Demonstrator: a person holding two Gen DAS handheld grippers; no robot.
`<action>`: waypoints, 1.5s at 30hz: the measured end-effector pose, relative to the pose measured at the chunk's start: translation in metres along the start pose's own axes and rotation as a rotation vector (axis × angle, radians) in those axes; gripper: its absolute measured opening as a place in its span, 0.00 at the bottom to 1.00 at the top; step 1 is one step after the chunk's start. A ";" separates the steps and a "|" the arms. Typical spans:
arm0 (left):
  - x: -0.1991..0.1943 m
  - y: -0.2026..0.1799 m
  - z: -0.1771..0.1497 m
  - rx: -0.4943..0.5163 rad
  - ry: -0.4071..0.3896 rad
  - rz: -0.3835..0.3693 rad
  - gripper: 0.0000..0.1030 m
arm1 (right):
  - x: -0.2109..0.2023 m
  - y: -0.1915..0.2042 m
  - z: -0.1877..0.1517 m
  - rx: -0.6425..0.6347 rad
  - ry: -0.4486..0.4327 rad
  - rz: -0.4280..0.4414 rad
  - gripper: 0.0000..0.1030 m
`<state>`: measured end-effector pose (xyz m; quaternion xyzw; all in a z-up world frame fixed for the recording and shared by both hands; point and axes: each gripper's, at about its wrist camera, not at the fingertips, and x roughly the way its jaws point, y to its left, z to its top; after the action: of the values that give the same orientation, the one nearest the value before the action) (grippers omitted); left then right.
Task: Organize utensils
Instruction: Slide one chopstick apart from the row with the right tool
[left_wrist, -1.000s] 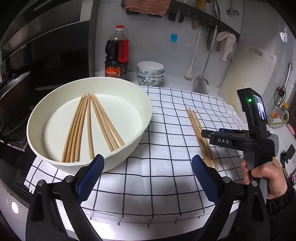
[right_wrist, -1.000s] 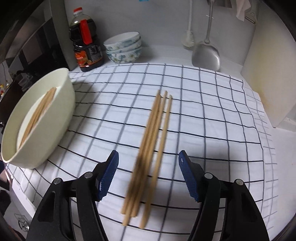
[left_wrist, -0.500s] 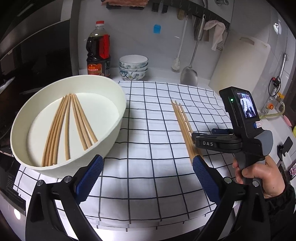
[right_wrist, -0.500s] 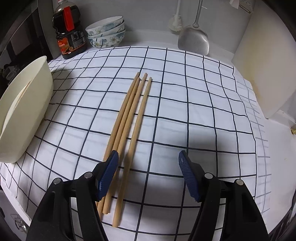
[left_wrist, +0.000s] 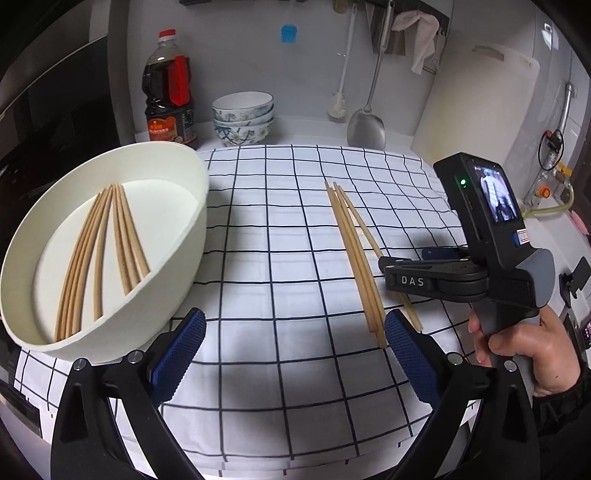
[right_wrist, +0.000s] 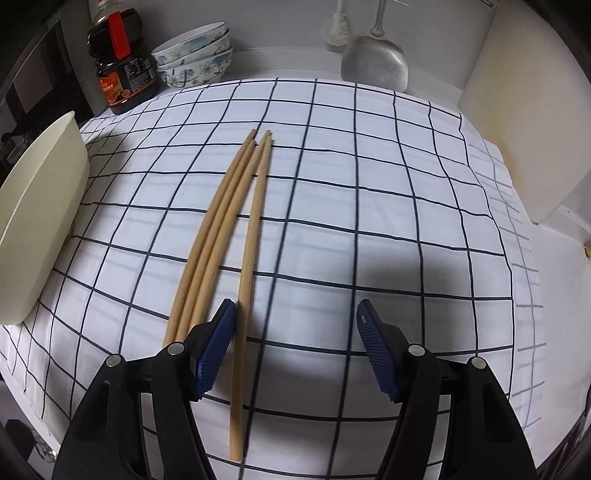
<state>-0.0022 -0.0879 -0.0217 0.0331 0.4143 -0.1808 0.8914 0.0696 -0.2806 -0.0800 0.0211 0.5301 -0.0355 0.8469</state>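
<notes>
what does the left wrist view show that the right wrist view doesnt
Only the left wrist view: the chopsticks inside the white basin, the right claw seen from the side, the hand holding it, and the left claw, open.

Only the right wrist view: one loose chopstick running between the right claw's open fingers, the other three passing under its left finger.

Both: the loose chopsticks on the checked cloth, basin, sauce bottle, stacked bowls, metal spatula.

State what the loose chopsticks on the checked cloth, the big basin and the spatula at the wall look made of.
Loose chopsticks: pale wood or bamboo, matte, unlacquered. Big basin: off-white, smooth, faintly glossy; plastic or enamel, unclear. Spatula: brushed grey metal, probably stainless steel.
</notes>
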 end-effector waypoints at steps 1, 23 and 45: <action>0.005 -0.003 0.001 0.004 0.010 0.009 0.93 | 0.000 -0.003 0.000 0.005 0.001 0.004 0.63; 0.085 -0.032 0.015 0.057 0.174 0.097 0.93 | 0.001 -0.050 -0.001 0.070 -0.023 0.026 0.64; 0.092 -0.037 0.013 0.083 0.197 0.144 0.94 | 0.001 -0.049 -0.001 0.074 -0.025 0.015 0.65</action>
<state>0.0484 -0.1522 -0.0787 0.1172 0.4884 -0.1290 0.8550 0.0650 -0.3298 -0.0816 0.0561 0.5177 -0.0489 0.8523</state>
